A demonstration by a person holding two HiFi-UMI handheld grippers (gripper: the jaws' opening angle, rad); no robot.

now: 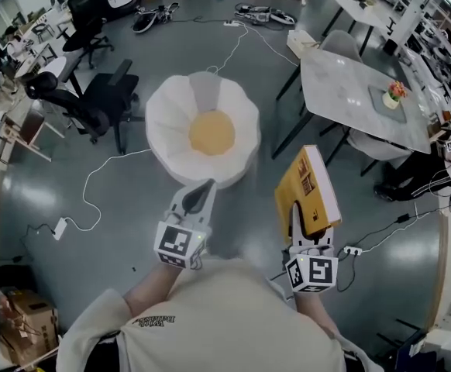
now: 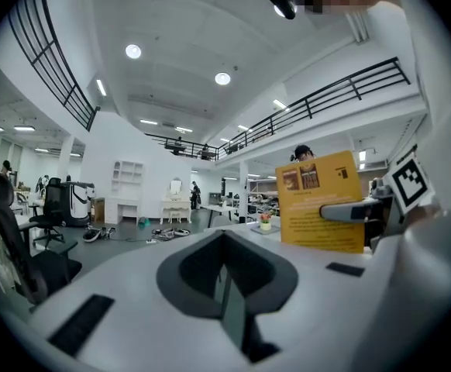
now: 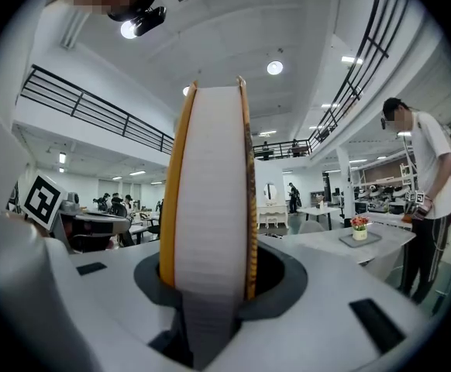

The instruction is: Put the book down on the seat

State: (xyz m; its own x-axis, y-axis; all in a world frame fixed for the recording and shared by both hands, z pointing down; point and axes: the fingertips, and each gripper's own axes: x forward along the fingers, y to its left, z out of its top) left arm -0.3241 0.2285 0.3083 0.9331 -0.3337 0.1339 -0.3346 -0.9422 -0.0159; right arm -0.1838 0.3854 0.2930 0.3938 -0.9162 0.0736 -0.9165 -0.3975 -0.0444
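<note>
Head view: open floor surrounds the seat (image 1: 171, 115). The book (image 1: 309, 188) stands upright, off the seat, to its right and nearer the person, in the right gripper (image 1: 297, 214). The left gripper (image 1: 204, 188) hovers at the seat's near rim.

Left gripper view: the 2 jaws are together, empty.

Right gripper view: the jaws clamp the book's covers.

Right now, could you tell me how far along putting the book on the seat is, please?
Done: the book is picked up, clamped in the right gripper. In hand: it hangs in the air right of the seat, not over it. Left: bring it over the seat and set it down; nothing lies there yet. The left gripper is shut, empty.
</note>
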